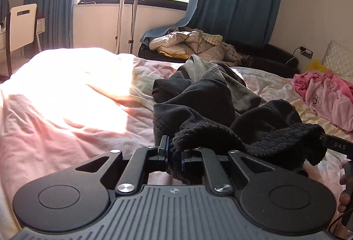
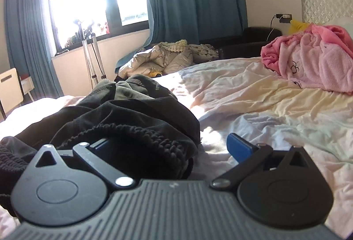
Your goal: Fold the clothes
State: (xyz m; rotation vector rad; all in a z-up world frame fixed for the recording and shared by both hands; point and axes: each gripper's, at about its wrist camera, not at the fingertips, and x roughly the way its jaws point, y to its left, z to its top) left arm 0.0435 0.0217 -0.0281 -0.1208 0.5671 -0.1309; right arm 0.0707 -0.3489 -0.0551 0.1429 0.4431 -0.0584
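A crumpled black garment [image 1: 220, 112] with a ribbed waistband lies on the bed, with a grey-green garment [image 1: 211, 70] bunched behind it. My left gripper [image 1: 174, 156] is shut on the black waistband's edge, cloth pinched between its blue pads. In the right wrist view the black garment [image 2: 123, 121] lies at the left. My right gripper [image 2: 169, 147] is open, its jaws wide apart. The waistband [image 2: 143, 140] drapes over its left finger; the blue pad of its right finger [image 2: 239, 147] is bare above the sheet. The right gripper's finger shows in the left wrist view [image 1: 337, 145] at the waistband's other end.
The bed has a rumpled pale pink and cream sheet [image 1: 66, 112], sunlit at the left. A pink fleece garment [image 2: 313, 59] lies near the headboard. A beige puffer jacket [image 1: 189, 41] rests on a dark bench beyond the bed. Blue curtains, a window, stands and a chair [image 1: 22, 26] are behind.
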